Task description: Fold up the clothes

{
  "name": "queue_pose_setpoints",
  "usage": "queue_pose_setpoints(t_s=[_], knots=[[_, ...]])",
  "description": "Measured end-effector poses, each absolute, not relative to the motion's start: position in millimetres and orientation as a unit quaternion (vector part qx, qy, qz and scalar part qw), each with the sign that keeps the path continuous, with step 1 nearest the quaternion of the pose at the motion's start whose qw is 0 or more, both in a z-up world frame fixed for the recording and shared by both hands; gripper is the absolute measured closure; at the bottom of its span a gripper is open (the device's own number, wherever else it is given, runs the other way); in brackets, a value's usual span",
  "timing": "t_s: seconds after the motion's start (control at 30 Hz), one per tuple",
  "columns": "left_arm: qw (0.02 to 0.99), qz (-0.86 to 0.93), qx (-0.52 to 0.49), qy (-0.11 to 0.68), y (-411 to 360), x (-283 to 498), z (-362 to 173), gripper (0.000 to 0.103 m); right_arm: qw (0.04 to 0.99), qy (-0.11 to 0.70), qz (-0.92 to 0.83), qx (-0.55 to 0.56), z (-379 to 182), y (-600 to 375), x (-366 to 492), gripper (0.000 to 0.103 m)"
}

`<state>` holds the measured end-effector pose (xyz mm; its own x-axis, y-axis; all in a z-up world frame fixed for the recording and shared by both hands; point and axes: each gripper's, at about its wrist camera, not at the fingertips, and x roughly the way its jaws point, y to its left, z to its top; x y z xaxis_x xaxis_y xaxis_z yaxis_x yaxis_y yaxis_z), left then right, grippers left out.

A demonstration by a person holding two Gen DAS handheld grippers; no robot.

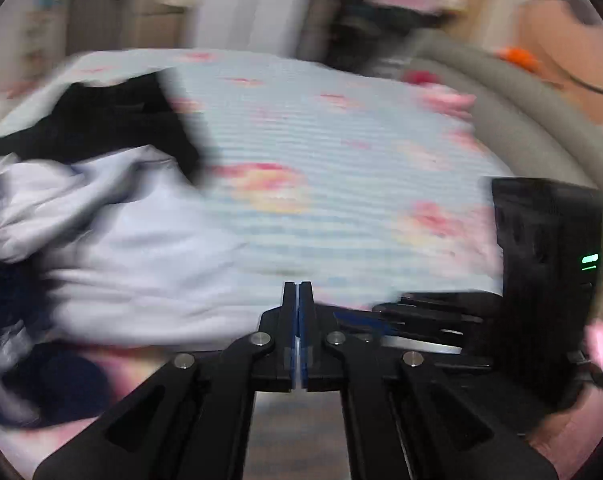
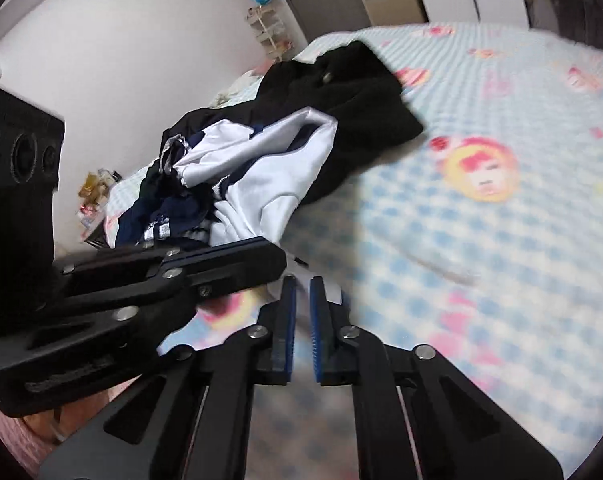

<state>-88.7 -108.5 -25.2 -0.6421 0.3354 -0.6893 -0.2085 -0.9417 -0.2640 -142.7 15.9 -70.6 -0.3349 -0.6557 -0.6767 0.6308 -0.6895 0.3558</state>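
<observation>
Left gripper (image 1: 298, 292) pressed together, right gripper (image 2: 302, 286) slightly apart, both empty; unfolded clothes (image 2: 261, 160) heaped on bed (image 2: 481, 260), awaiting a grasp.

A heap of clothes (image 2: 261, 152) lies on the bed (image 2: 501, 240), and everything else is placed from that heap. At its far end a jacket (image 2: 353, 92) lies uppermost, draped over a sweatshirt (image 2: 277, 160) in the middle; smaller garments (image 2: 169, 216) sit at its near end. Right of the heap the bed lies bare. Just before the heap's near end is the left claw (image 2: 221, 264), with the right claw (image 2: 302, 292) just beside it. Behind the heap stands a wall with a small shelf rack (image 2: 269, 32).
</observation>
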Motion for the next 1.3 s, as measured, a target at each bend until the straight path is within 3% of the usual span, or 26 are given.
queue_pose_setpoints(t_s=[0.07, 0.23, 0.27, 0.37, 0.4, 0.47, 0.5, 0.53, 0.6, 0.7, 0.77, 0.83, 0.87, 0.9, 0.93, 0.97, 1.0, 1.03, 1.1, 1.3], knots=[[0.201, 0.899, -0.386, -0.055, -66, -84, -15, 0.103, 0.387, 0.001, -0.82, 0.421, -63, 35, -132, 0.099], [0.137, 0.894, -0.417, -0.093, -71, -86, -40, 0.103, 0.361, 0.012, -0.819, 0.445, -66, 75, -123, 0.097], [0.123, 0.892, -0.423, -0.101, -72, -86, -44, 0.103, 0.351, 0.012, -0.818, 0.455, -69, 79, -125, 0.093], [0.084, 0.885, -0.441, -0.124, -76, -87, -59, 0.1, 0.337, 0.007, -0.817, 0.468, -80, 73, -132, 0.061], [0.062, 0.885, -0.442, -0.134, -87, -83, -65, 0.098, 0.336, 0.004, -0.814, 0.474, -84, 67, -136, 0.058], [0.011, 0.883, -0.443, -0.154, -114, -75, -75, 0.091, 0.343, -0.002, -0.803, 0.488, -93, 49, -141, 0.058], [-0.018, 0.882, -0.442, -0.163, -131, -71, -78, 0.078, 0.346, -0.005, -0.8, 0.49, -96, 39, -144, 0.056], [-0.036, 0.878, -0.441, -0.184, -150, -68, -82, 0.059, 0.349, -0.008, -0.797, 0.493, -99, 29, -147, 0.054], [-0.067, 0.869, -0.436, -0.223, -182, -62, -90, 0.045, 0.355, -0.013, -0.791, 0.498, -105, 10, -152, 0.039], [-0.093, 0.858, -0.429, -0.267, -218, -60, -99, 0.045, 0.356, -0.021, -0.787, 0.504, -115, -22, -162, 0.028], [-0.084, 0.849, -0.432, -0.293, -232, -66, -107, 0.045, 0.361, -0.022, -0.78, 0.511, -122, -39, -166, 0.027], [-0.071, 0.844, -0.439, -0.299, -234, -74, -113, 0.045, 0.358, -0.012, -0.776, 0.519, -129, -54, -169, 0.027], [-0.065, 0.842, -0.442, -0.303, -235, -79, -116, 0.046, 0.356, 0.0, -0.778, 0.518, -131, -60, -169, 0.034], [-0.07, 0.842, -0.445, -0.296, -231, -81, -118, 0.047, 0.353, 0.011, -0.779, 0.518, -133, -65, -170, 0.058], [-0.075, 0.842, -0.449, -0.289, -227, -84, -120, 0.056, 0.34, 0.025, -0.783, 0.521, -134, -68, -169, 0.073], [-0.081, 0.843, -0.452, -0.282, -223, -87, -121, 0.062, 0.323, 0.04, -0.787, 0.523, -134, -69, -167, 0.087], [-0.074, 0.842, -0.456, -0.277, -216, -90, -122, 0.072, 0.322, 0.039, -0.79, 0.521, -133, -68, -165, 0.093], [-0.066, 0.842, -0.461, -0.272, -210, -92, -124, 0.084, 0.323, 0.037, -0.792, 0.517, -130, -66, -163, 0.095], [-0.056, 0.843, -0.468, -0.258, -197, -96, -125, 0.093, 0.318, 0.045, -0.801, 0.506, -124, -61, -156, 0.098], [-0.035, 0.862, -0.465, -0.199, -151, -100, -105, 0.095, 0.296, 0.041, -0.825, 0.48, -103, -30, -144, 0.1]])
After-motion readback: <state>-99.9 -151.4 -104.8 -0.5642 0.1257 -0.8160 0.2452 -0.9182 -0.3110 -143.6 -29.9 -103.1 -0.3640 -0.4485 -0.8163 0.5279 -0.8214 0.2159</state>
